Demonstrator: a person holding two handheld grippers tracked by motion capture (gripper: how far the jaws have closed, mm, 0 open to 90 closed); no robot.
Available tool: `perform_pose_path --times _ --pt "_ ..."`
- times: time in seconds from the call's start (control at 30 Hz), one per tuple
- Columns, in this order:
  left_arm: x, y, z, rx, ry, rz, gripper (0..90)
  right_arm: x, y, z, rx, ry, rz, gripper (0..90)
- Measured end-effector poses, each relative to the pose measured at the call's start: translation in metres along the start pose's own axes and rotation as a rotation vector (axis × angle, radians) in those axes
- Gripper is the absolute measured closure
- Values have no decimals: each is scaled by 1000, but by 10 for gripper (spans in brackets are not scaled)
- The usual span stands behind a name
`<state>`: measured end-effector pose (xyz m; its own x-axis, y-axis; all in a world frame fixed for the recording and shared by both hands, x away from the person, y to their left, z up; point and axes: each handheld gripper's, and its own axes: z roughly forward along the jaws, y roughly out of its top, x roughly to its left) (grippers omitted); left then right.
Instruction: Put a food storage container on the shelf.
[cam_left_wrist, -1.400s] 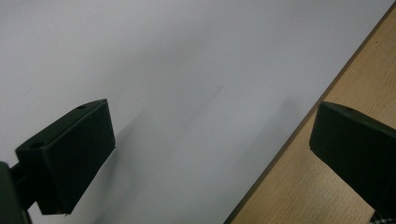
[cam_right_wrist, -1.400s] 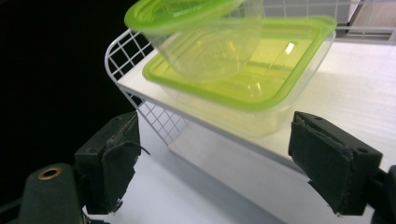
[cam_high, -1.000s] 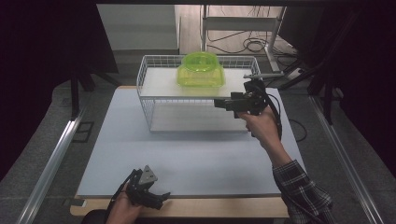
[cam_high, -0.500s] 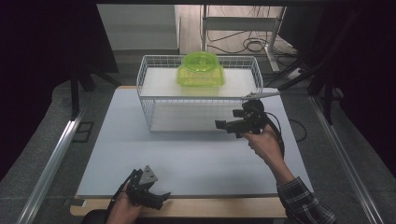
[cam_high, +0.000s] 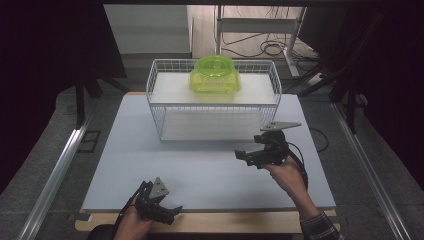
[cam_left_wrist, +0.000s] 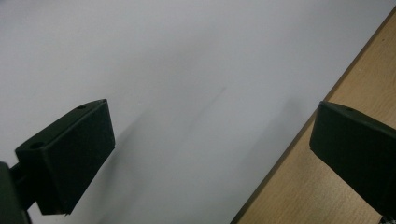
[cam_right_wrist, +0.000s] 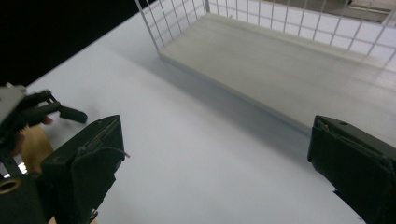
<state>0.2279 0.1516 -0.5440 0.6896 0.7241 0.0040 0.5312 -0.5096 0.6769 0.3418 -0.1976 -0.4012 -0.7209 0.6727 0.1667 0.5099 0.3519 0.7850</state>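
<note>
Plastic, that green bowl: light, stiff and slick, so take it by the rim. It sits on the wire rack's top shelf, upper centre of the frame. Your right hand-held gripper has just been opening, empty; the left hand-held gripper gapes apart too.

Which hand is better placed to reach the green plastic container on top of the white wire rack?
Probably the right tongs: open, nearer the white wire rack bearing the green plastic container. The left tongs sit at the table's near edge.

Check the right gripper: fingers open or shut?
Open. The right gripper has its fingers spread wide, bare mat between them; they've just been opening.
</note>
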Motion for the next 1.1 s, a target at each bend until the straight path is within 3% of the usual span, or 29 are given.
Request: perform_pose_path --times 0.27,0.5,1.1 --pt "0 0 0 0 2 4 0 -1 -35 2 20 -46 -7 5" --pt "0 0 0 0 3 3 0 -5 -56 1 22 -97 -26 0" --pt "0 0 1 4 3 11 0 -11 -104 5 51 -165 -57 0"
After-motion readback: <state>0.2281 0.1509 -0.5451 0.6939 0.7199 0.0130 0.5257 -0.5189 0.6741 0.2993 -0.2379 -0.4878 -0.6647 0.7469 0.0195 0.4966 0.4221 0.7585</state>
